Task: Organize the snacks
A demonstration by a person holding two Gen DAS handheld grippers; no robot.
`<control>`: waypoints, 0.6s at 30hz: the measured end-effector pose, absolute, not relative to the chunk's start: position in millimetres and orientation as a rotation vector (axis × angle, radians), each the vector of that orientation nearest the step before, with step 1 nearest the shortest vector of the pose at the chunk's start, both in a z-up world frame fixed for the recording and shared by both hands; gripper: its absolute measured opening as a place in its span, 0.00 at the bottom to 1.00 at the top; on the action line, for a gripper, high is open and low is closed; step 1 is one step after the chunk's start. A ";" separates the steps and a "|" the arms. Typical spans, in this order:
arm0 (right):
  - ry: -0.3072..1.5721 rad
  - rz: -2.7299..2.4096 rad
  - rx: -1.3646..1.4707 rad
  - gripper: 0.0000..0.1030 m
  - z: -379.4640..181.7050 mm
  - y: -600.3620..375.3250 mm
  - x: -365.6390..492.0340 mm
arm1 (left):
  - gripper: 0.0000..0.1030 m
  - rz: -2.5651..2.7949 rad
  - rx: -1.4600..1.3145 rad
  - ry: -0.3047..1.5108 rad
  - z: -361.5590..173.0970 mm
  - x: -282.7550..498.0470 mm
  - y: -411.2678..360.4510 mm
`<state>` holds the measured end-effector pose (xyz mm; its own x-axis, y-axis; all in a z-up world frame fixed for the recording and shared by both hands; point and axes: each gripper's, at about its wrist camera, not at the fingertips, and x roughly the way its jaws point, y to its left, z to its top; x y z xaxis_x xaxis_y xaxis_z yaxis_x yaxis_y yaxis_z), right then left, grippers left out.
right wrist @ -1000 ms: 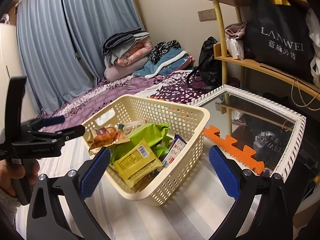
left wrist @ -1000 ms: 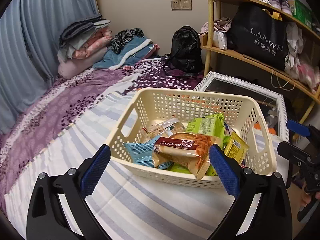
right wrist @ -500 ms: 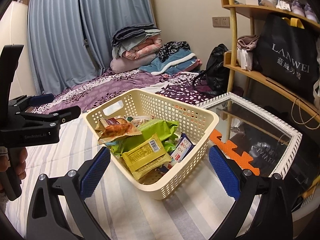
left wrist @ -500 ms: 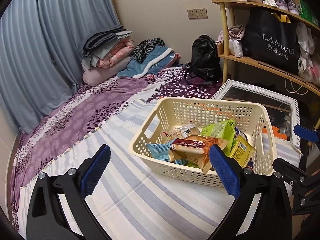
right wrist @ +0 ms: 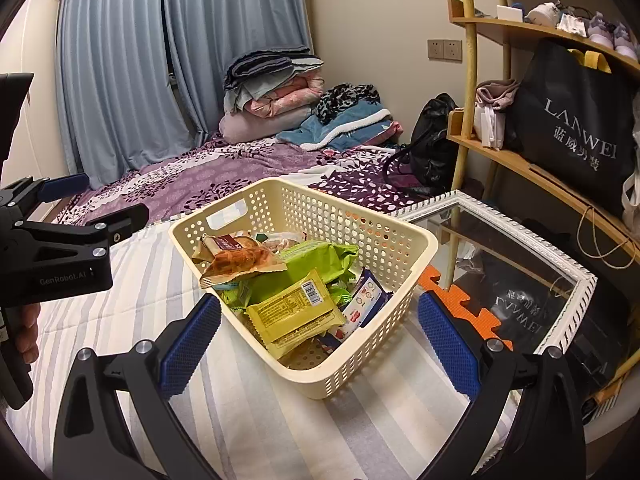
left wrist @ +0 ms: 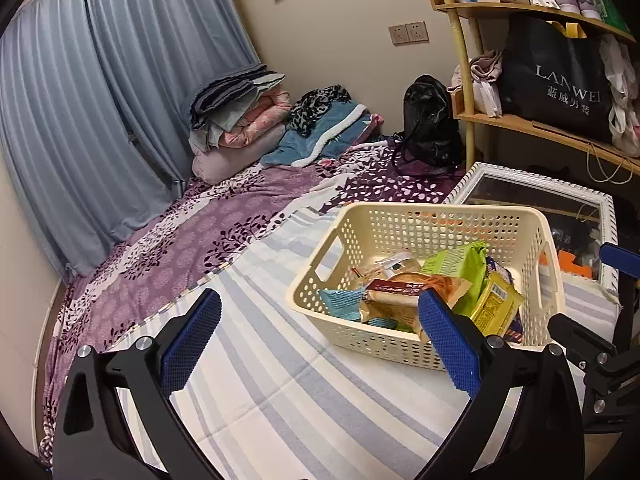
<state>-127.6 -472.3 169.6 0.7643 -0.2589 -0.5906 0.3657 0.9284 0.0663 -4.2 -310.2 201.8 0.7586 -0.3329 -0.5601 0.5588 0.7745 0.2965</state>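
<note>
The cream perforated basket (right wrist: 304,280) sits on the striped blanket (left wrist: 280,400) covering the bed, beside the white-framed mirror (right wrist: 520,280). Inside lie a yellow packet (right wrist: 292,316), a green packet (right wrist: 308,264) and a brown pastry packet (right wrist: 240,260). The left gripper (left wrist: 320,344) and the right gripper (right wrist: 320,344) both hover with jaws spread wide, holding nothing, each short of the basket.

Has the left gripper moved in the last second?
Yes. The left gripper has pulled back and swung left: the cream basket, once between its fingers, now sits smaller and off right.
</note>
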 end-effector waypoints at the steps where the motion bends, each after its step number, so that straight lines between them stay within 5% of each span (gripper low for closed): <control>1: 0.613 -0.342 0.182 0.95 170.1 -472.1 -127.4 | 0.97 -0.497 0.477 0.507 201.6 -4.3 -310.1; 18: 0.619 -0.342 0.153 0.95 173.0 -468.0 -120.0 | 0.97 -0.483 0.490 0.541 194.7 1.6 -310.9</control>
